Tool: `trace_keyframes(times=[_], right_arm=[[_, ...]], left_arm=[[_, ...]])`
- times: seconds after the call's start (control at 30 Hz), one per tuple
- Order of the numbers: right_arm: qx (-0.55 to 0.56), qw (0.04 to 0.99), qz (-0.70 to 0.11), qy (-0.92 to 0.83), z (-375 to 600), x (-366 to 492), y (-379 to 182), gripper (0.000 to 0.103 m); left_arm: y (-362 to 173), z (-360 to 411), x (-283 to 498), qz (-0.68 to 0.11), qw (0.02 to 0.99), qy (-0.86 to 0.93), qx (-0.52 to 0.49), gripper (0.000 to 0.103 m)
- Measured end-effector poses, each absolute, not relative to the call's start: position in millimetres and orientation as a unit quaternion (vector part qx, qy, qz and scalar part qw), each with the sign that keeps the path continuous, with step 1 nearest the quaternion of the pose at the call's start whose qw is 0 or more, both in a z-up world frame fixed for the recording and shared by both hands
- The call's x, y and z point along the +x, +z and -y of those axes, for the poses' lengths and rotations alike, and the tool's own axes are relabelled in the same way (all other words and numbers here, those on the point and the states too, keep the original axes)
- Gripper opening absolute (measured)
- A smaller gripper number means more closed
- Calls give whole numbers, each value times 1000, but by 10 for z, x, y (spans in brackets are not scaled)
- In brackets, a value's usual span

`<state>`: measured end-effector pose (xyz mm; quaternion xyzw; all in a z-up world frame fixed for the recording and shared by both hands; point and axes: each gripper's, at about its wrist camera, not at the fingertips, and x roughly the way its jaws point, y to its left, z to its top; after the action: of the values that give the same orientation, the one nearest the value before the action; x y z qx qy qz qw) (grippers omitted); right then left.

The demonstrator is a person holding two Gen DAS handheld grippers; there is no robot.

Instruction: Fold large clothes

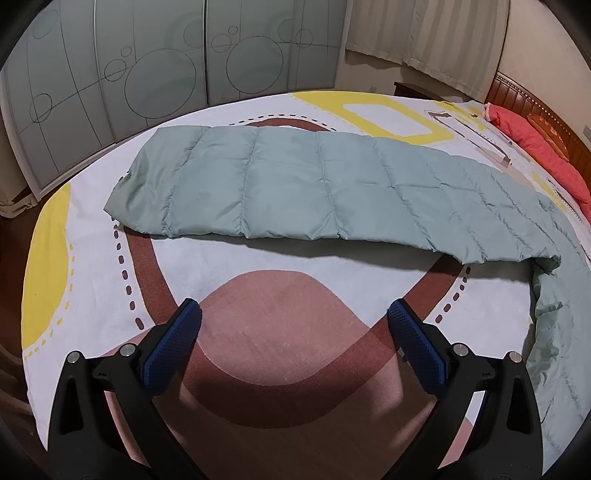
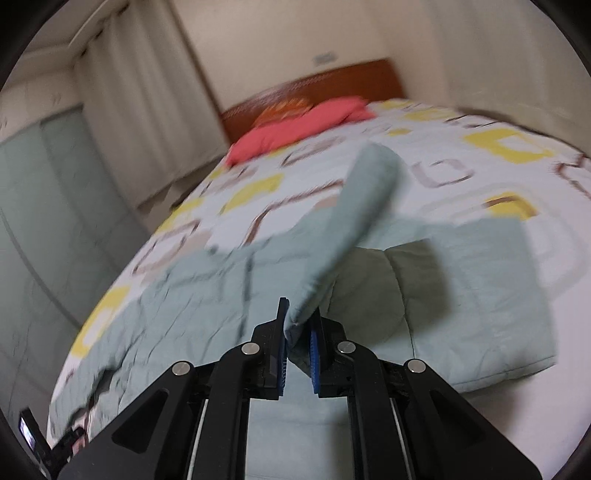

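A pale green quilted down coat (image 1: 295, 184) lies across the bed, its long body folded into a band, its right part trailing toward the near right edge. My left gripper (image 1: 293, 317) is open and empty, above the bedspread in front of the coat and apart from it. In the right wrist view my right gripper (image 2: 300, 328) is shut on a sleeve of the coat (image 2: 354, 221) and holds it lifted over the coat's body (image 2: 461, 295). That view is blurred by motion.
The bed has a patterned bedspread (image 1: 258, 350) in white, yellow and brown. A red pillow (image 1: 539, 151) lies by the wooden headboard (image 1: 524, 99). Frosted wardrobe doors (image 1: 129, 74) and curtains (image 1: 424, 33) stand behind the bed.
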<state>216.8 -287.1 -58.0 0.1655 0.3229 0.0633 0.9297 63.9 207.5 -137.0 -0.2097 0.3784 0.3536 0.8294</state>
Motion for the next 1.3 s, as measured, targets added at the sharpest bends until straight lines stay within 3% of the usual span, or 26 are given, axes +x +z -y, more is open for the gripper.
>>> trace_keyframes(times=[0.67,0.77,0.8,0.83,0.9,1.13,1.3], right_arm=[[72,889,-425,154,1586,2547,-1113,11],[64,884,-434,163,1535,2543,-1143,18],[63,883,-433,170,1532,2527,-1127,27],[68,882,-431,178,1539,2496,-1112,47],[83,885,-420,184,1608,2420,-1030,58],[130,908,-382,108,2501,2274,-752,57],[131,906,-403,-11,3253,2280,-1006,52]], left_arm=[[-1397,-2083,663,-379,830,357,-200,101],[-1401,-2086,667,-379,830,358,-200,101],[-1400,-2082,666,-379,830,358,-200,101],[-1399,-2081,665,-379,830,358,-200,101],[-1402,-2084,668,-379,830,358,-200,101],[-1402,-2082,667,-379,830,358,-199,101],[-1409,-2076,673,-379,830,360,-197,101]])
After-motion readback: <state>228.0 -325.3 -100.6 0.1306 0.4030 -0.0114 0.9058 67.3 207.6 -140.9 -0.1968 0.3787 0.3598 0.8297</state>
